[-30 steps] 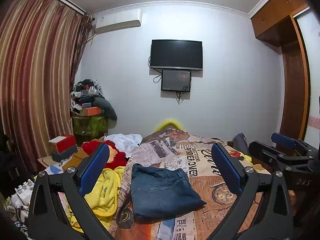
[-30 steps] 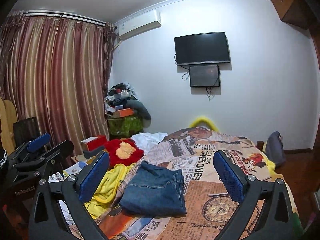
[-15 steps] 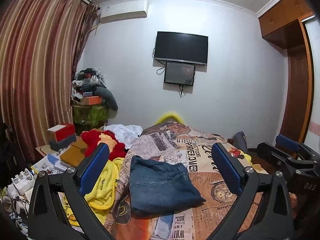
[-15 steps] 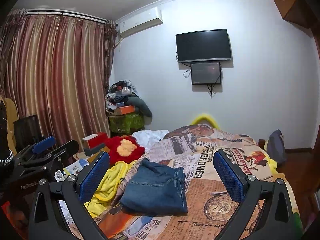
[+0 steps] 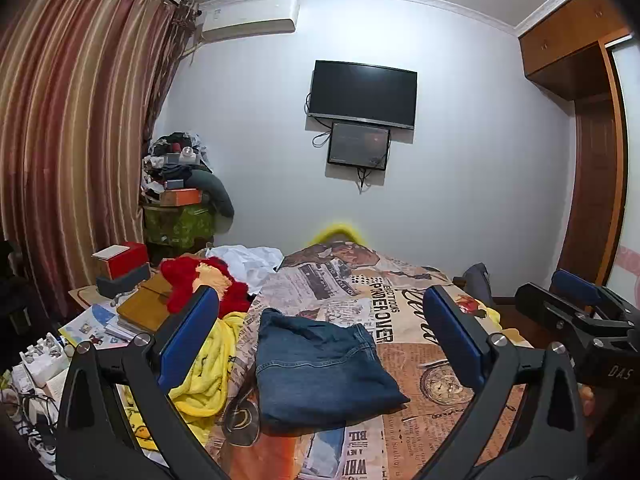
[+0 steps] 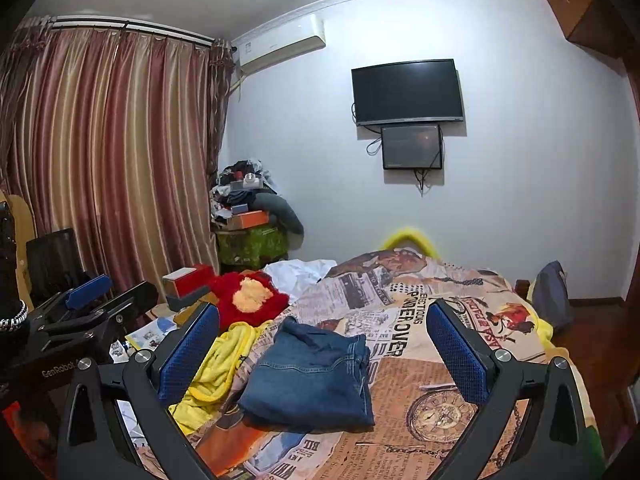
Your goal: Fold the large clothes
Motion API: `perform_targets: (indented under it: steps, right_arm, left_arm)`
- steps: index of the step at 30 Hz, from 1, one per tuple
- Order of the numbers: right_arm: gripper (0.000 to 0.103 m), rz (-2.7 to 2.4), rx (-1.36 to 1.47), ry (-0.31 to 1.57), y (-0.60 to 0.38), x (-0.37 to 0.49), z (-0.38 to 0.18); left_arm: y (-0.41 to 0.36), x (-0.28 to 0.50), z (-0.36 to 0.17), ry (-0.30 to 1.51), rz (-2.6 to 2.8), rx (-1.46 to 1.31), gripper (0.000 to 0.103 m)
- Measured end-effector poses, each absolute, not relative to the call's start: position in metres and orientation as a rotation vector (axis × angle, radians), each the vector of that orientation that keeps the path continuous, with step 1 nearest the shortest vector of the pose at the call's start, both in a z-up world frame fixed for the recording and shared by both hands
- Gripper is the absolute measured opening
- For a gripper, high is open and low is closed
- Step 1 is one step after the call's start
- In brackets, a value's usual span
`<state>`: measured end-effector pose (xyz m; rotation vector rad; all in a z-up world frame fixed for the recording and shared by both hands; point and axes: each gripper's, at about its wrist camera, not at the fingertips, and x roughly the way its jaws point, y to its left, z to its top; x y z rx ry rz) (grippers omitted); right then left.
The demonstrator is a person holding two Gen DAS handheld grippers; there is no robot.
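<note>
I find the folded jeans lying on the bedspread ahead of both wide-spread, empty grippers, left gripper apparently nearer than right gripper.

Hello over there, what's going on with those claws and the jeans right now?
Both hand-held grippers open, empty. Jeans folded on bed. Nothing blocking.

Folded jeans lie on the bed, a towel just to their left.
</note>
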<state>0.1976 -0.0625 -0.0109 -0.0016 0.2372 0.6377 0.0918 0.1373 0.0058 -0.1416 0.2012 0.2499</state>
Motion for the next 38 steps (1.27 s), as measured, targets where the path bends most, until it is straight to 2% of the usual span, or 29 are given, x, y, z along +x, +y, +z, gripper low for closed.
perform_targets:
  steps: [38]
  right_arm:
    - [0.103,0.635,0.006,0.244,-0.065,0.202,-0.011]
  left_arm:
    - [0.128,0.093,0.005,0.216,0.196,-0.130,0.103]
